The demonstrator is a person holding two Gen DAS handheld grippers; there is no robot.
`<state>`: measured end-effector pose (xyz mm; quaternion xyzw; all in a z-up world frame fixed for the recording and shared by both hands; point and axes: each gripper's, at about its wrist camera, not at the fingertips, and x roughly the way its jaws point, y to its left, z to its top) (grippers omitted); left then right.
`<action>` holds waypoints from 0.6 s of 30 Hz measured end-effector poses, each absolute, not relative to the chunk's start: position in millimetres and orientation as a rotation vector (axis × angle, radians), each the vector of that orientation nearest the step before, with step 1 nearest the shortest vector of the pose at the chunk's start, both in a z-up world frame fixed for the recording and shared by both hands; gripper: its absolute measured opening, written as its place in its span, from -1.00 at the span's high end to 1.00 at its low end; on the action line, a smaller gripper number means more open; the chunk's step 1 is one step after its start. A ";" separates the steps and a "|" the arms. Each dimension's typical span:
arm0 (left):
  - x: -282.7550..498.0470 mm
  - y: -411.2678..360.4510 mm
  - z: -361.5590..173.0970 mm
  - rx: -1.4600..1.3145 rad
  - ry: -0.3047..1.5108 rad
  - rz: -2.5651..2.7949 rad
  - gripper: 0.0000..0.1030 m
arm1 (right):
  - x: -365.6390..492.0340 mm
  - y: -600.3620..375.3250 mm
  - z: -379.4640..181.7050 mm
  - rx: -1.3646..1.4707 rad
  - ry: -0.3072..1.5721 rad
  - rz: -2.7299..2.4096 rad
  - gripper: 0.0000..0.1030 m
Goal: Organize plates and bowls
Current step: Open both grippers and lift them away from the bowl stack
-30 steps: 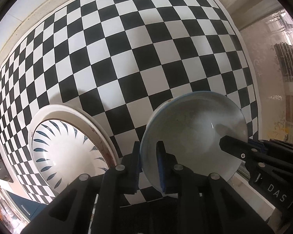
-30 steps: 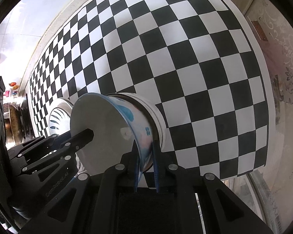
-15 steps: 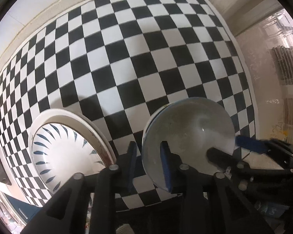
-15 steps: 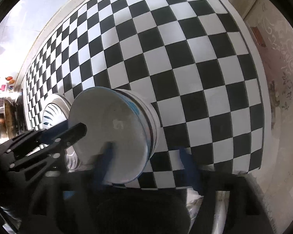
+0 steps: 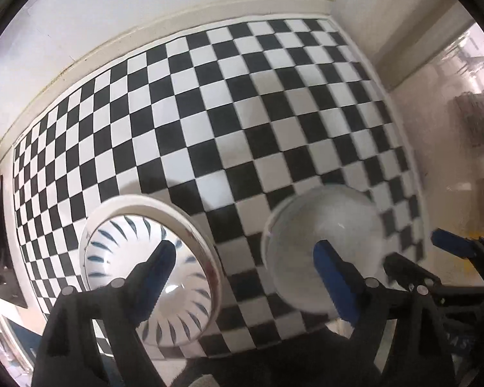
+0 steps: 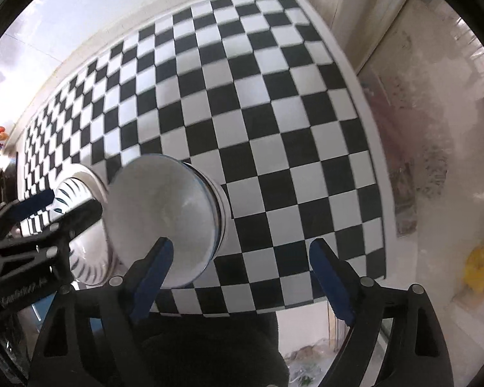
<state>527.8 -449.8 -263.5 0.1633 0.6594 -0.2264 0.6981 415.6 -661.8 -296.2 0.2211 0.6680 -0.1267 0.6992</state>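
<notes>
A white bowl [image 5: 322,245] sits nested on a stack of bowls [image 6: 164,216] on the checkered table near its front edge. To its left stands a stack of plates; the top plate [image 5: 138,277] is white with blue leaf marks and also shows in the right wrist view [image 6: 71,193]. My left gripper [image 5: 242,271] is open and empty, its fingers straddling the gap between plates and bowl. My right gripper [image 6: 238,264] is open and empty, just in front of the bowl stack. The right gripper shows in the left wrist view [image 5: 435,258].
The black-and-white checkered cloth [image 5: 242,113] covers the table up to a white wall at the back. The table's right edge [image 6: 368,129] drops to a blurred room beyond. The front edge lies just under both grippers.
Both grippers let go of the white bowl's rim, opened wide and pulled back and up. The bowl now rests on the stack.
</notes>
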 end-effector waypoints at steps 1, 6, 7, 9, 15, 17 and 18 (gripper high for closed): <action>523.7 -446.4 -256.1 0.356 1.466 -0.504 -0.70 | 411.2 -660.2 -282.7 0.485 1.466 -0.287 -0.72; 504.8 -430.3 -204.0 0.331 1.405 -0.517 -0.70 | 392.6 -649.9 -224.0 0.449 1.374 -0.294 -0.72; 499.9 -427.4 -192.5 0.330 1.391 -0.517 -0.70 | 388.8 -646.9 -212.0 0.445 1.357 -0.289 -0.72; 493.5 -422.8 -175.5 0.328 1.374 -0.520 -0.70 | 385.1 -639.8 -193.0 0.425 1.328 -0.292 -0.72; 480.8 -413.4 -130.7 0.340 1.319 -0.539 -0.70 | 371.5 -623.9 -147.4 0.372 1.267 -0.299 -0.72; 478.2 -410.7 -121.3 0.345 1.308 -0.546 -0.70 | 368.0 -620.5 -138.5 0.367 1.262 -0.298 -0.72; 476.3 -409.4 -116.2 0.353 1.298 -0.544 -0.70 | 365.9 -618.1 -133.5 0.369 1.262 -0.297 -0.72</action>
